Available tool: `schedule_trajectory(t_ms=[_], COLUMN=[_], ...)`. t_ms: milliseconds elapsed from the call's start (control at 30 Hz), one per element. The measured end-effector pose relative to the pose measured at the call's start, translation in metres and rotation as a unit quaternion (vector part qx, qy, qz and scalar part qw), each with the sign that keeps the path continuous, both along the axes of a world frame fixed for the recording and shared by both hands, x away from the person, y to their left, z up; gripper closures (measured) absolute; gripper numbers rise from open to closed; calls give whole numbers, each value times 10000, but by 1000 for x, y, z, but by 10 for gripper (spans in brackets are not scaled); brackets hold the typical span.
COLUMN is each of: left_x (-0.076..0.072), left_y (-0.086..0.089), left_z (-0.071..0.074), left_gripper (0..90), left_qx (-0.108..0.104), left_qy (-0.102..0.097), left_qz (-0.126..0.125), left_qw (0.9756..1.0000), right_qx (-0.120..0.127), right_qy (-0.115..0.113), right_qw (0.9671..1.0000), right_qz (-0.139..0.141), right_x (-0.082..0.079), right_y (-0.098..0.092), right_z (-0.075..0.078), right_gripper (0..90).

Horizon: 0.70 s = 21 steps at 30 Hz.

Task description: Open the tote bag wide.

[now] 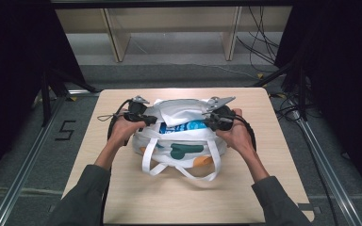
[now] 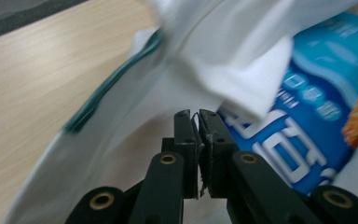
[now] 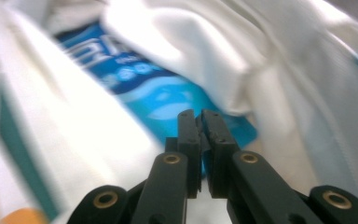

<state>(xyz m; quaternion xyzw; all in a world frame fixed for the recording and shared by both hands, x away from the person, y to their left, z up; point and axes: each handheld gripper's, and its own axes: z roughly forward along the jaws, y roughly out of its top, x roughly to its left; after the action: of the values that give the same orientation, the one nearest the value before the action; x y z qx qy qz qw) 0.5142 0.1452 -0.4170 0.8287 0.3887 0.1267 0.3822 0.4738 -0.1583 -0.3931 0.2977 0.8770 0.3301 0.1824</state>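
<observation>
Two claws work a white tote (image 1: 184, 136) in the middle of the counter (image 1: 273, 179), one at each end of its mouth. From the high view, the left claw (image 1: 152, 120) and right claw (image 1: 209, 122) each look clamped on the bag's rim, spreading it over a blue pack (image 1: 188, 126) inside. Handles loop loose toward the person. The risk, judged from here: pull too hard apart and thin cloth slips free, or the whole bag slides across the smooth wood.

Over to the left gripper view: the left claw (image 2: 196, 116) is closed, a sliver of white fabric pinched between the pads. Soft woven cloth, folded and creased, with a green trim line; the blue pack (image 2: 307, 116) is glossy plastic film with white lettering. Such a shallow bite could let go.

Right gripper view now: the right claw (image 3: 198, 116) is closed too, though whether cloth sits between the pads is hard to tell. The tote (image 3: 177, 46) billows in rounded folds over the pack (image 3: 168, 105).
</observation>
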Motion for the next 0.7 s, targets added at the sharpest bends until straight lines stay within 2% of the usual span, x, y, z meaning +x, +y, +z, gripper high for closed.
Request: schedule_trajectory(t_ms=[33,67,133,167,200,233,267,333,367,433,500,533,567,600,633,700], left_x=[2,5,12,16,21,26,30,36,38,39,35,32,28,23,18,8], left_y=[-4,-9,-18,-20,-21,-21,-21,-21,-22,-20,-21,-22,-20,-19,-17,-13], left_z=[2,2,0,-2,-5,-8,-10,-16,-18,-18,-14,-12,-8,-4,1,10], left_gripper=[855,855,861,863,866,874,883,892,893,892,892,889,882,867,859,852], left_qx=[59,141,285,368,420,477,479,407,397,348,402,401,341,163,-11,-42], left_qy=[61,77,160,173,278,308,374,500,490,601,499,425,450,395,346,174], left_qz=[-81,-111,-70,-23,20,106,243,307,364,376,371,330,197,92,0,-140], left_qw=[9999,9998,9994,9992,9987,9983,9979,9974,9973,9969,9973,9977,9982,9990,9994,9997], right_qx=[102,4,-141,-112,-224,-218,-259,-265,-250,-277,-432,-419,-312,-210,-65,210], right_qy=[-27,159,343,476,563,642,786,909,910,962,1050,1008,996,927,749,325], right_qw=[9999,9997,9991,9983,9964,9953,9932,9909,9906,9905,9884,9891,9899,9913,9930,9953], right_qz=[100,170,221,322,598,688,818,960,992,946,1009,987,958,916,916,884], right_x=[-3,-6,-11,-17,-23,-31,-39,-53,-56,-61,-61,-60,-60,-60,-59,-53], right_y=[3,4,8,9,8,7,5,2,0,2,4,4,4,2,0,-6], right_z=[-1,-1,-10,-14,-16,-20,-24,-33,-38,-49,-59,-59,-55,-48,-38,-14], right_gripper=[895,898,900,900,900,900,900,900,900,900,900,900,900,900,900,900])
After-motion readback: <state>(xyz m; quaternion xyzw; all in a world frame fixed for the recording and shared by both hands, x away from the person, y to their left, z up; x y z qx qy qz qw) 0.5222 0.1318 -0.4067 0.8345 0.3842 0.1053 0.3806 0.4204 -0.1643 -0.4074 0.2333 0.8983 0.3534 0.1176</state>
